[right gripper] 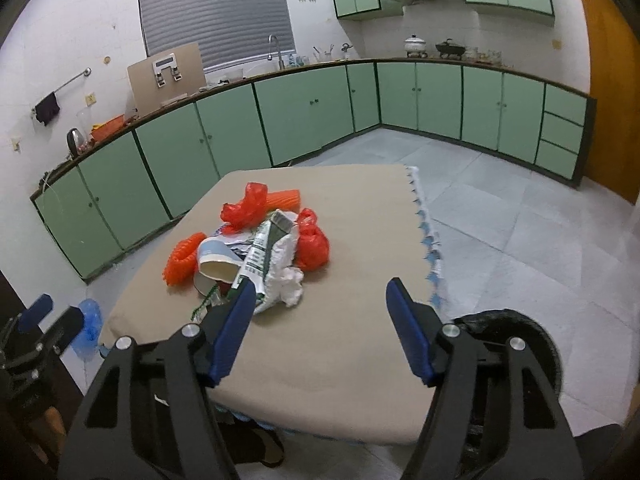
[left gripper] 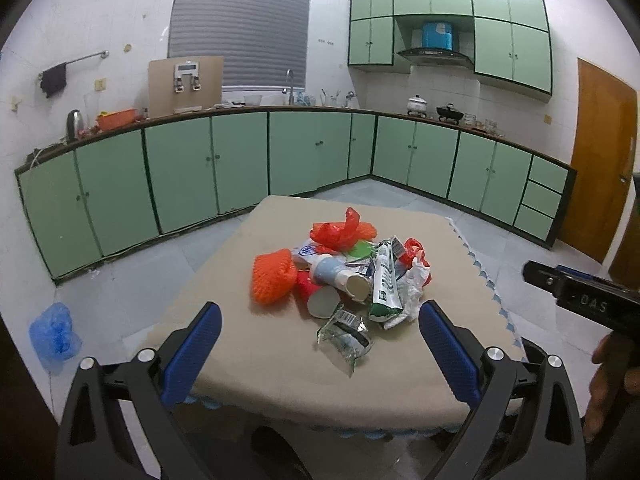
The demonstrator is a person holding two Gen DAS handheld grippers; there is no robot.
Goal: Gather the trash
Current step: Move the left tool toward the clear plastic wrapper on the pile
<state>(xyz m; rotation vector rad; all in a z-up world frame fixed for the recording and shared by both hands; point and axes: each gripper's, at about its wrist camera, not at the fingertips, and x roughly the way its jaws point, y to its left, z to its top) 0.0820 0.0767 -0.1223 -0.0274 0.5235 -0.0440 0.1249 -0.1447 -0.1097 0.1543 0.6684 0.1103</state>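
- Both sets of jaws stand apart and hold nothing: the left gripper (left gripper: 320, 320) and the right gripper (right gripper: 320, 304) hang over the near side of the table (right gripper: 360, 208).
- Trash pile (left gripper: 344, 276) lies mid-table, ahead of the pads.
- Pile holds an orange net (left gripper: 272, 278), paper cups (left gripper: 340, 276), a green-white wrapper (left gripper: 384, 284), and red bags (left gripper: 340, 232).
- Blue bag (left gripper: 54, 332) lies on the floor, left of the table.

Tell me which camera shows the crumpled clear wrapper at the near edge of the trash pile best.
The left wrist view: the clear wrapper lies unobstructed on the tablecloth, nearest the camera. In the right wrist view, only a sliver shows, mostly hidden behind a finger of the right gripper.
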